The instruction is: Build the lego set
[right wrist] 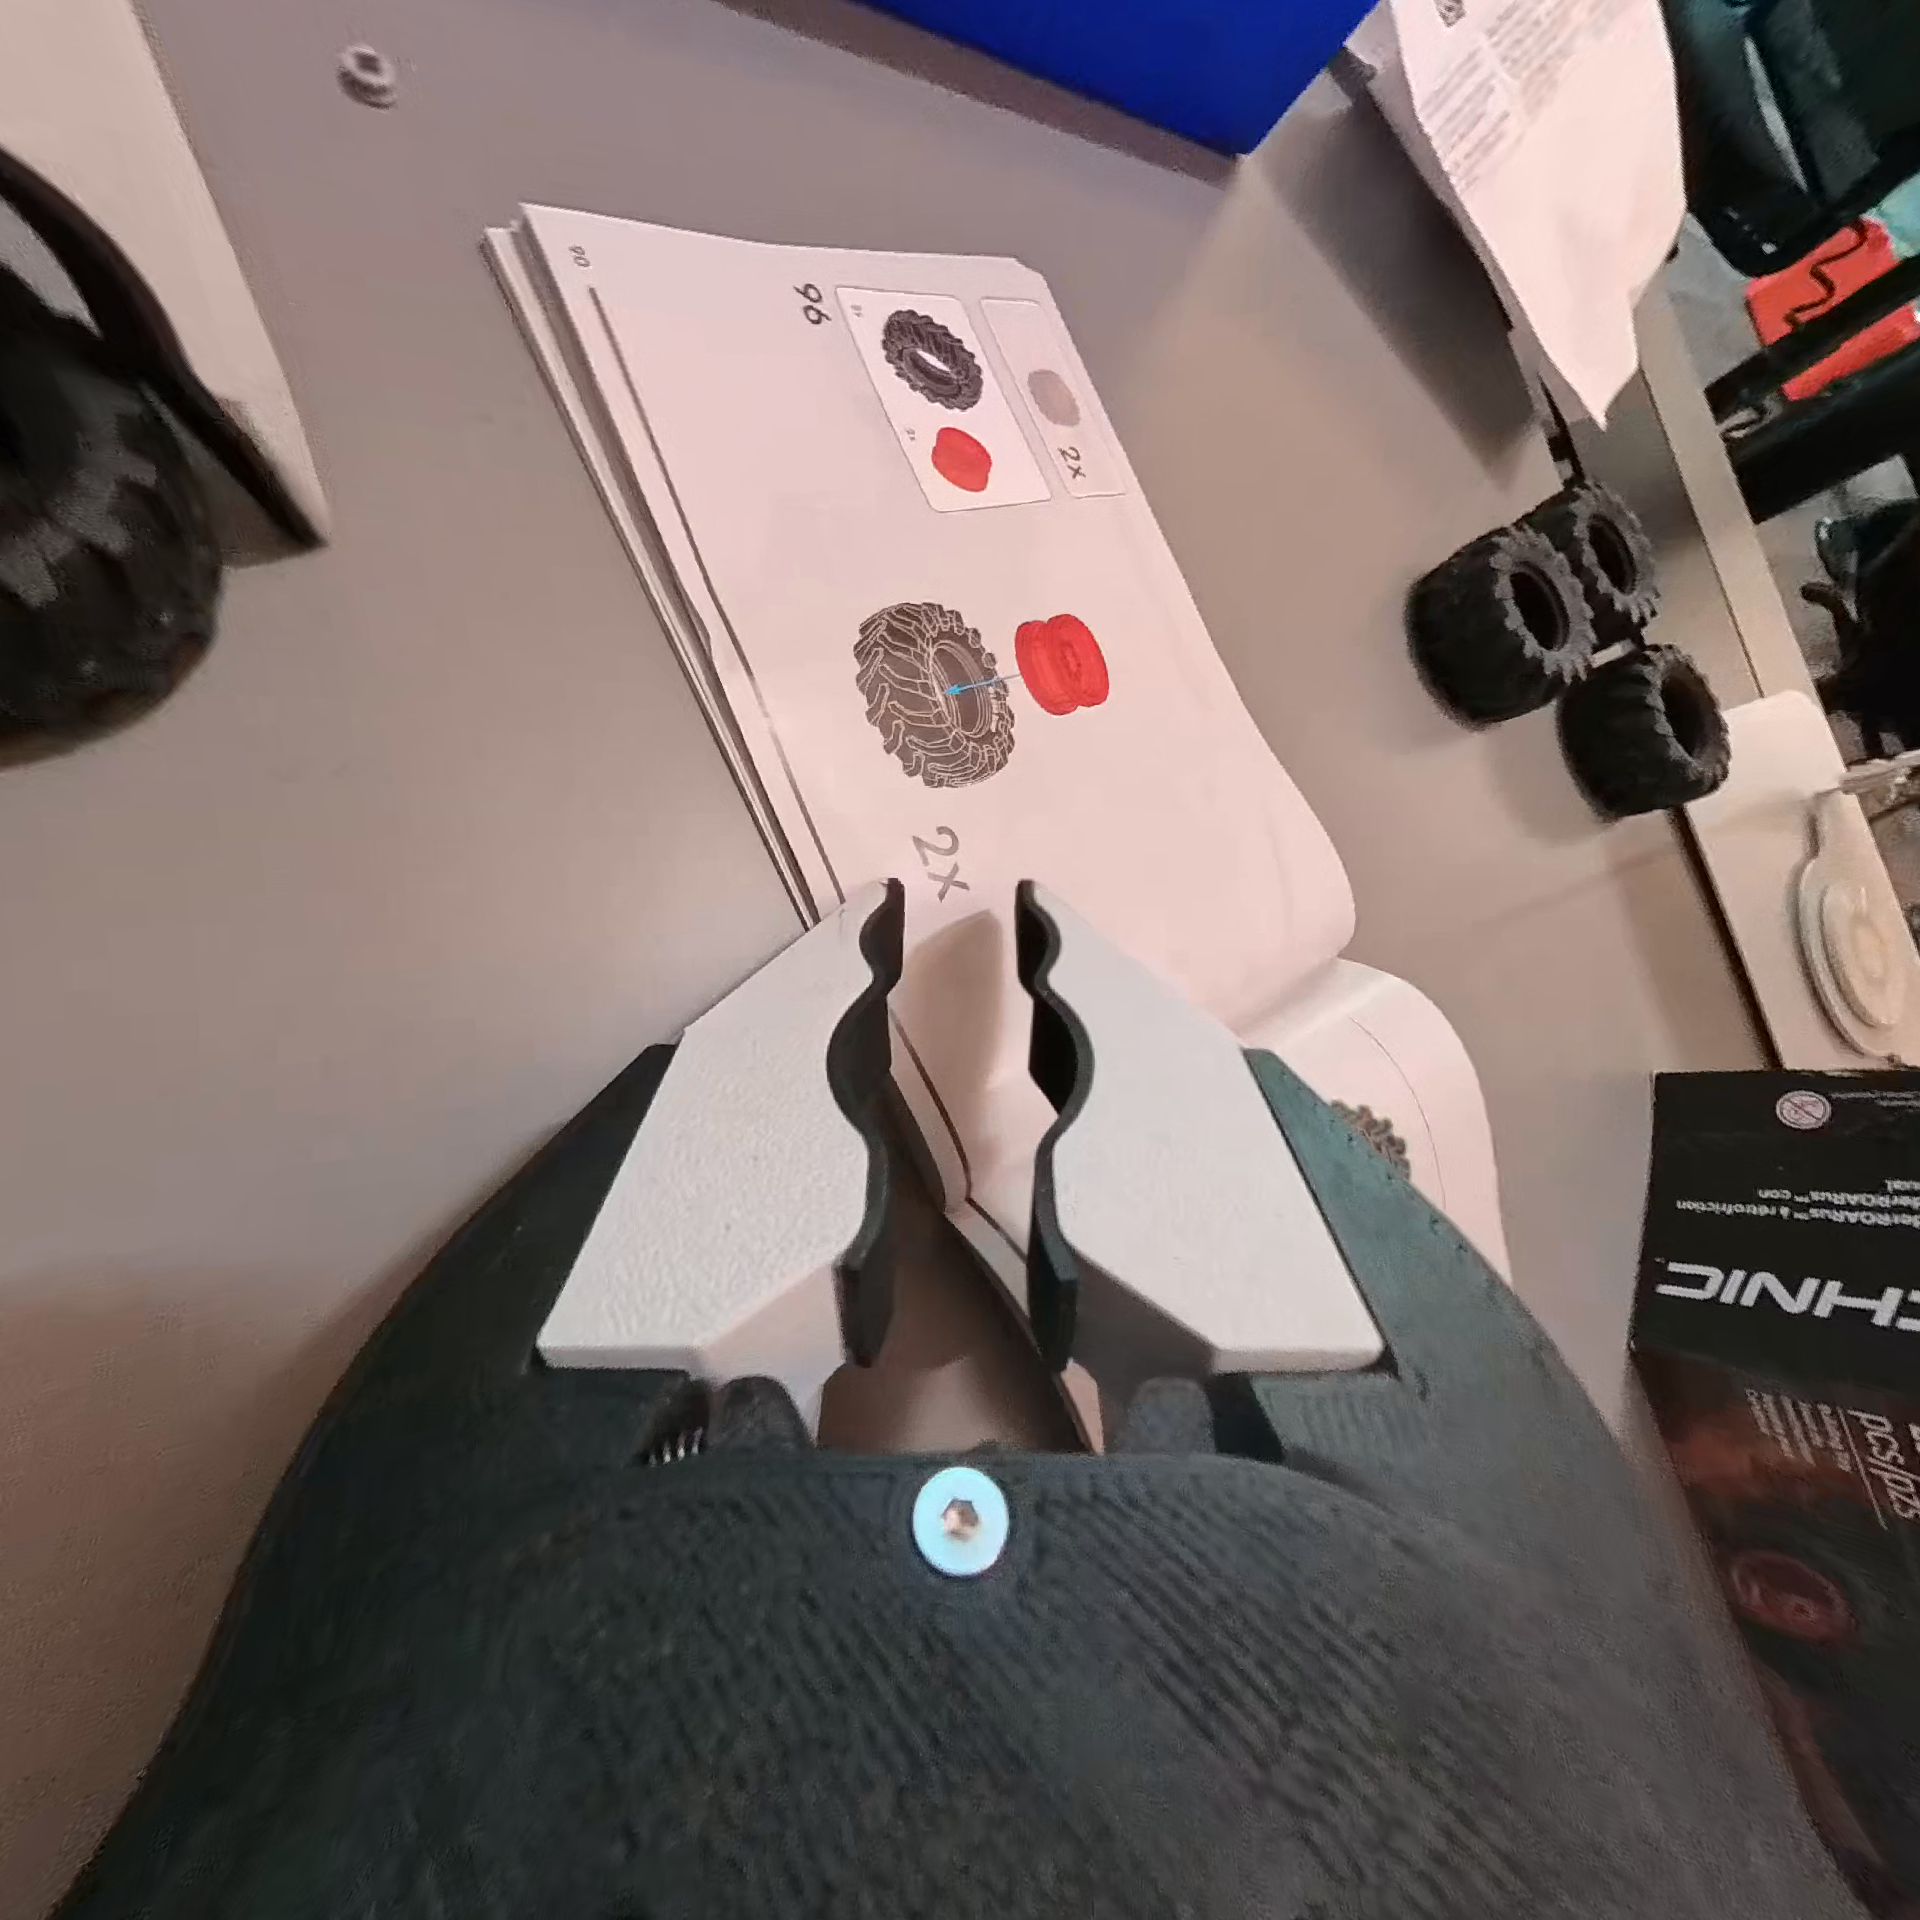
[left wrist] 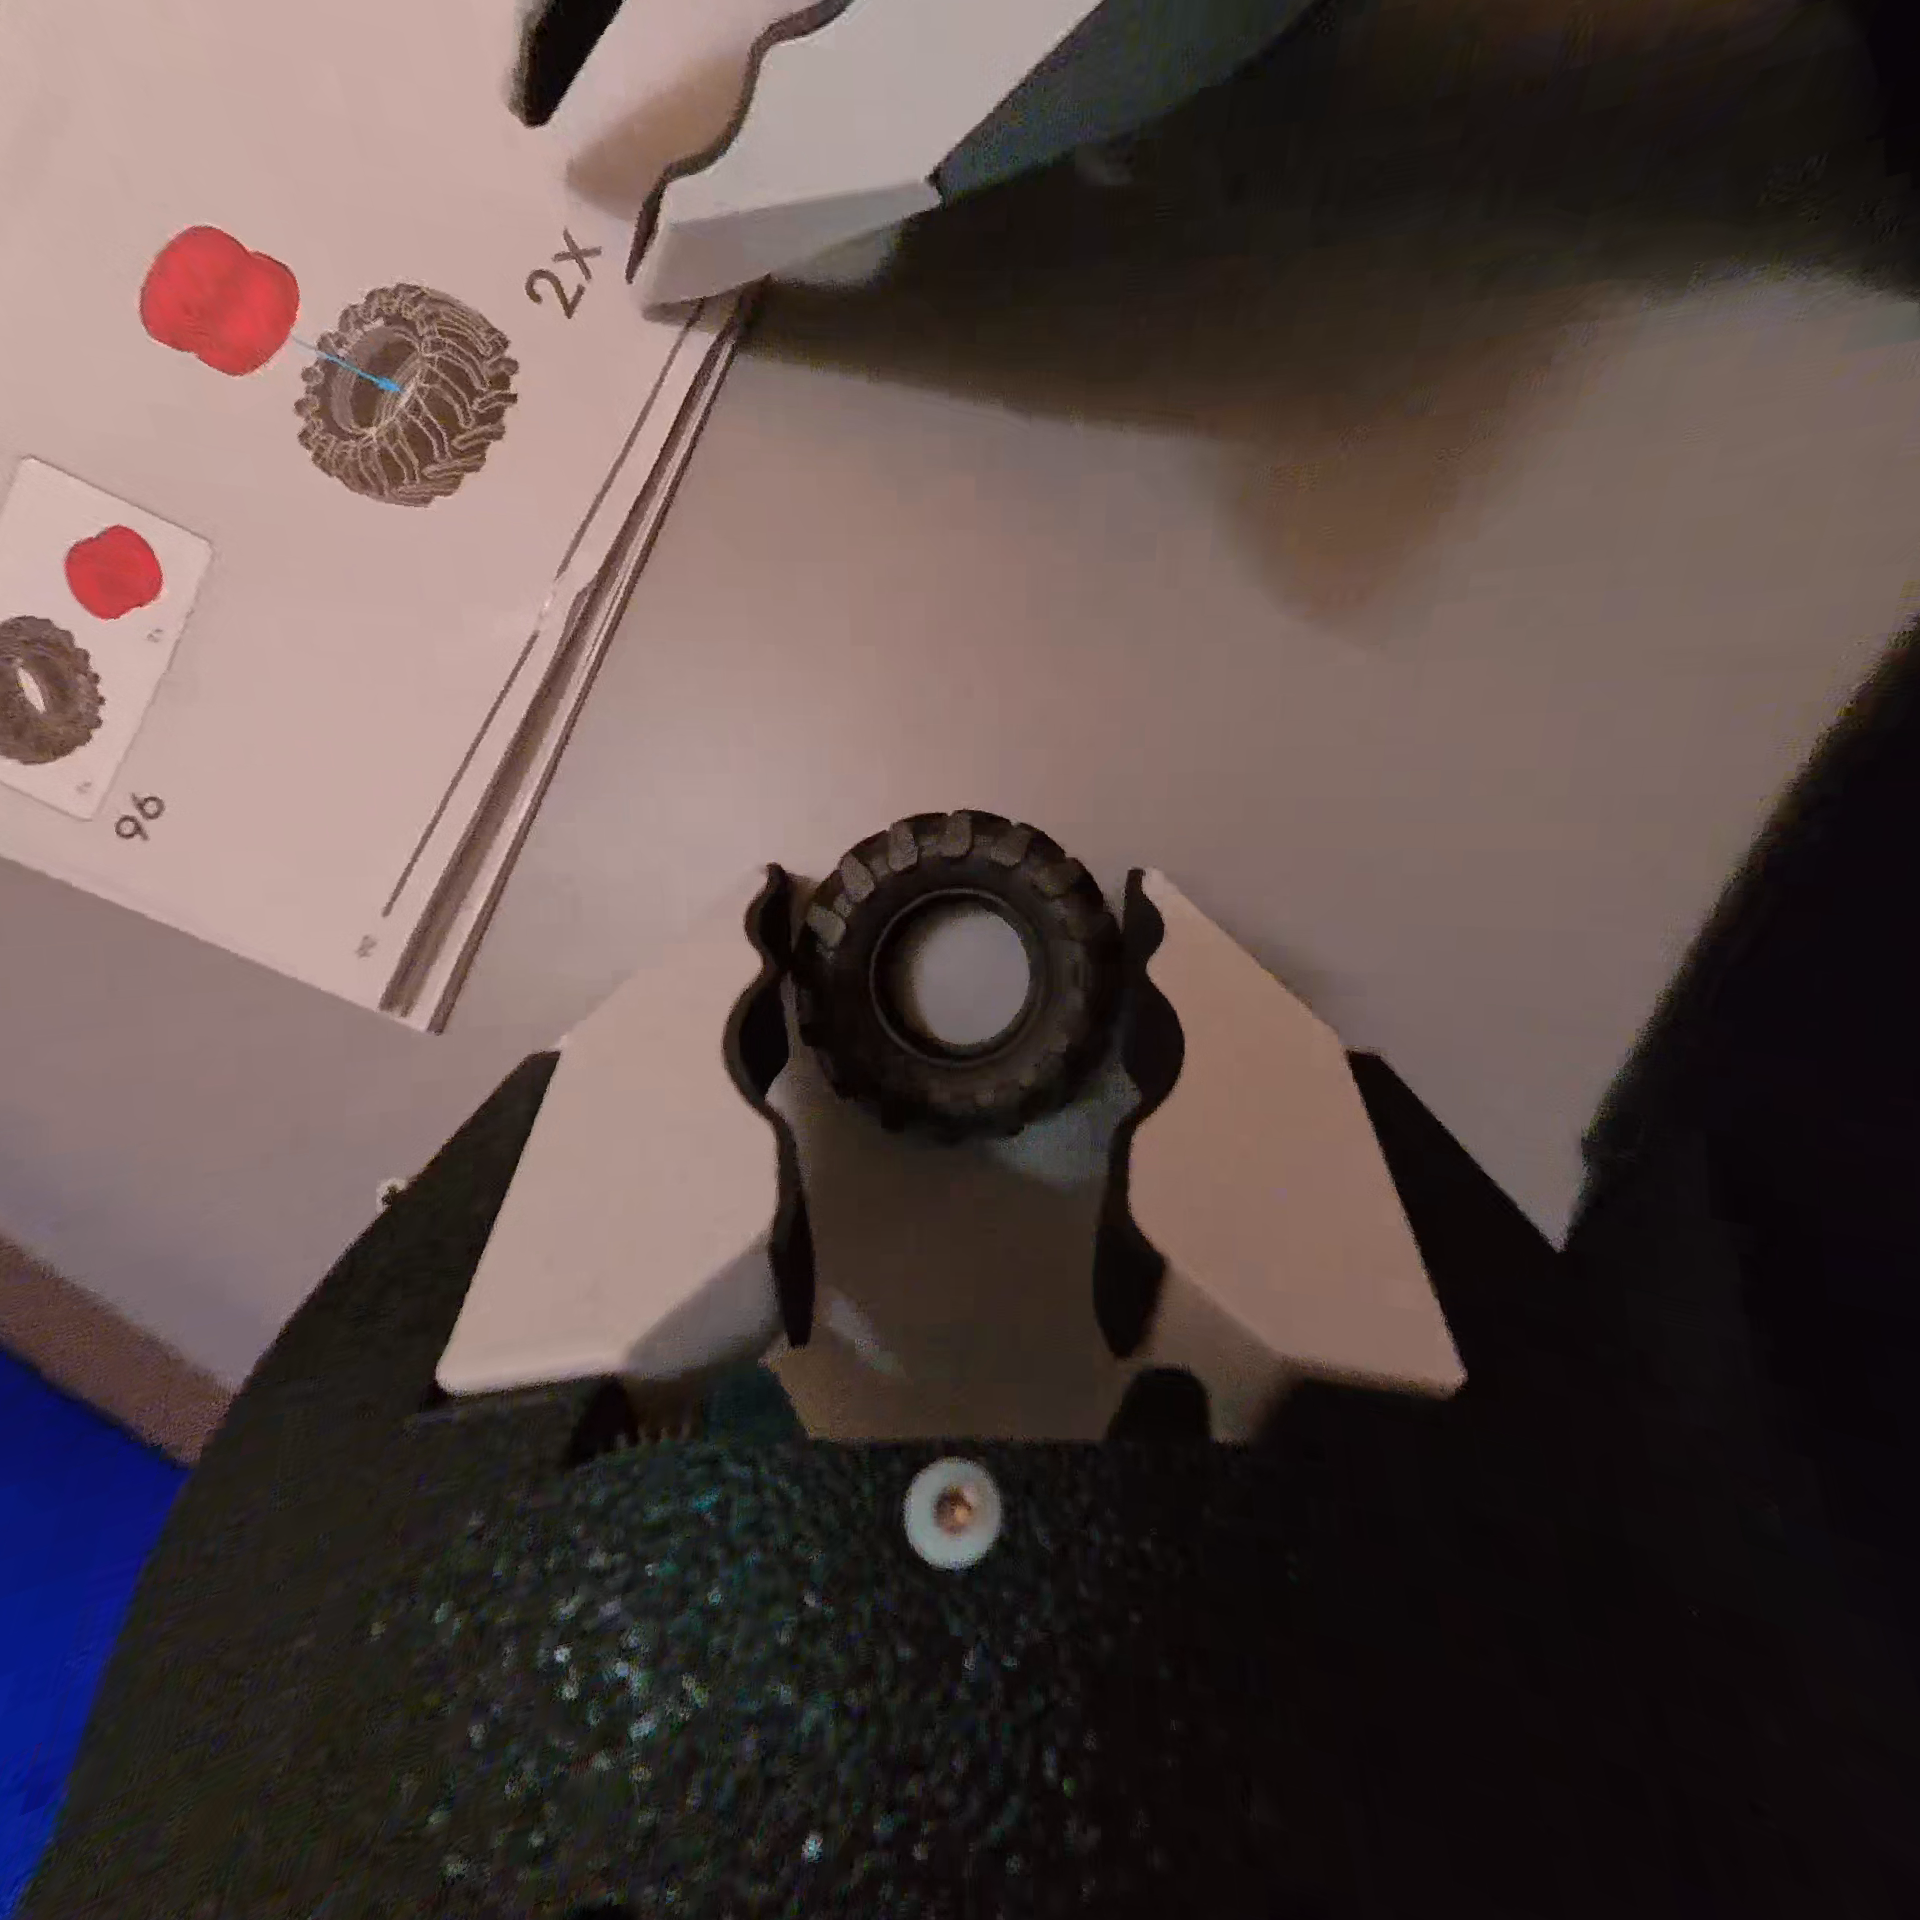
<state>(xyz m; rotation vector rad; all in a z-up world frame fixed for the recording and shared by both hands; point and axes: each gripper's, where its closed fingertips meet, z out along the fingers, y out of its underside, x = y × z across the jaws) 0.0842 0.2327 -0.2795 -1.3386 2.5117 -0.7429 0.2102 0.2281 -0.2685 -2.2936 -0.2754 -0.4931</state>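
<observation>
My left gripper (left wrist: pixel 956 888) is shut on a small black rubber tire (left wrist: pixel 956 977), held by its tread between the two fingertips above the grey table (left wrist: pixel 1039 623). The tire's hub hole is empty and the table shows through it. My right gripper (right wrist: pixel 958 896) is open by a narrow gap and empty, with its tips over the near edge of the open instruction booklet (right wrist: pixel 831 540). One of its white fingers (left wrist: pixel 790 177) shows at the top of the left wrist view. The left gripper with the tire (right wrist: pixel 94 582) shows blurred at the left edge of the right wrist view.
The booklet (left wrist: pixel 312 468) lies left of the held tire. Three more black tires (right wrist: pixel 1558 644) sit in a cluster at the right. A black box (right wrist: pixel 1787 1351) stands at the near right, and a printed sheet (right wrist: pixel 1538 156) and a white flat object (right wrist: pixel 1849 935) lie beyond it.
</observation>
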